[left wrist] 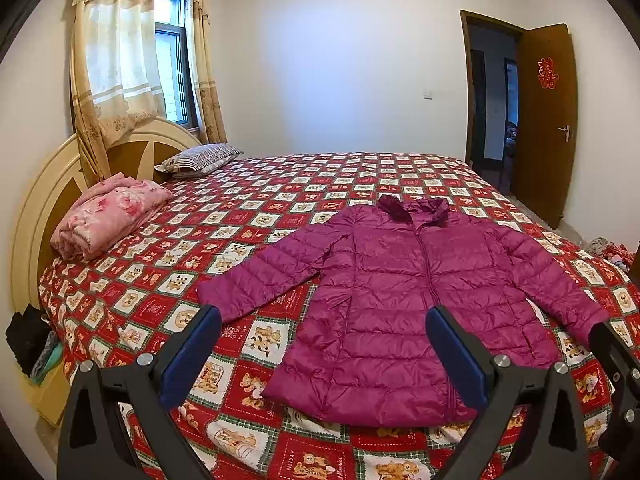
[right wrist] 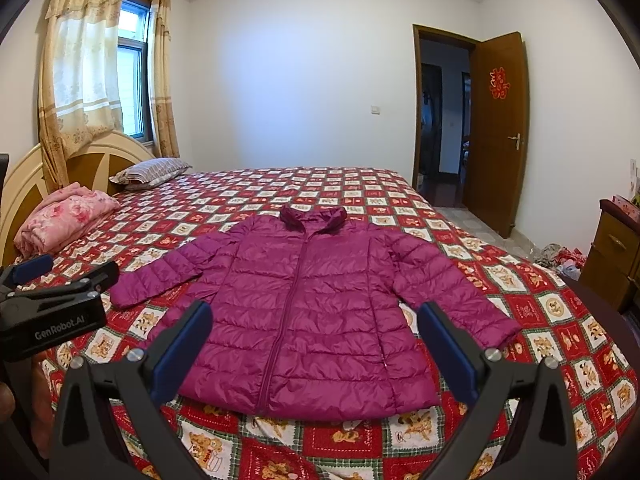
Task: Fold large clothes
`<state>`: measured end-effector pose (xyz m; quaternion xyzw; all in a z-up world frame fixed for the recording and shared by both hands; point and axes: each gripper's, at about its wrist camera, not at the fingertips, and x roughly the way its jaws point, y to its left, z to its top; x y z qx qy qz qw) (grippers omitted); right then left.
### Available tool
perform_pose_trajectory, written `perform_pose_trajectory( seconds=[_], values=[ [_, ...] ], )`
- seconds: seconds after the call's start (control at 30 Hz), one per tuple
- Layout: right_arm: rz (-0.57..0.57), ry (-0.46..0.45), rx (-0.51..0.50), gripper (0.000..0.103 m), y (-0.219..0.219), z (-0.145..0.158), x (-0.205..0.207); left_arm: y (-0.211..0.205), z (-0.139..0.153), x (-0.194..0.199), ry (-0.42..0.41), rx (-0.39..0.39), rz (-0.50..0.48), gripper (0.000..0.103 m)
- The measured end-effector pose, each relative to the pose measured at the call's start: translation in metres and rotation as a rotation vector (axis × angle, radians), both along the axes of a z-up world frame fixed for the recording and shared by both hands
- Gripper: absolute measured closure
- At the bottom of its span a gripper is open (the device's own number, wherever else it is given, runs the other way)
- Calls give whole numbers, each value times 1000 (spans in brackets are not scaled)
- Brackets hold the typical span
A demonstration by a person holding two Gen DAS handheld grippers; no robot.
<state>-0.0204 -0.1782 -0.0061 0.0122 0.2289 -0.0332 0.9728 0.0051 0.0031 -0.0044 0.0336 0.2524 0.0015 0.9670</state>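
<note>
Jacket [left wrist: 400, 304]: magenta quilted puffer, zipped, laid flat front-up on the bed [left wrist: 256, 208], collar toward the far side, hem close to the near edge. Both sleeves spread outward and angled toward the near edge; the left cuff lies on the quilt just beyond the left gripper's left finger, the right cuff near the bed's right side.

Bed: red-and-white checked quilt with bear print. Wide bare quilt lies beyond the collar and to the left of the jacket; less room to the right, where the bed edge drops to the floor.

Left gripper [left wrist: 323, 322]: jaws spread wide, holding nothing, hovering above the near edge over the jacket's lower left part. Blue pads [left wrist: 192, 356] face inward.

Right gripper [right wrist: 316, 318]: jaws likewise spread wide and empty, hovering over the hem; the jacket's lower half shows between its fingers.

Blanket [left wrist: 108, 216]: pink floral, folded, at the head of the bed, well apart from the jacket.

Pillow [left wrist: 200, 159]: striped, against the headboard [left wrist: 36, 196].

Door [right wrist: 496, 128]: brown, standing open at the far right.

Cabinet [right wrist: 614, 252]: wooden, right of the bed, with loose items on the floor beside it.
</note>
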Motion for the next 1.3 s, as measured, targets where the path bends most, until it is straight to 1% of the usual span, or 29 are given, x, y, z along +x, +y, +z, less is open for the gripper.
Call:
perform_pose_trajectory(
  seconds=[1.3],
  values=[
    [5,12,1,0,3,-7,2,2,0,-2,-4,-11,6,1]
  ],
)
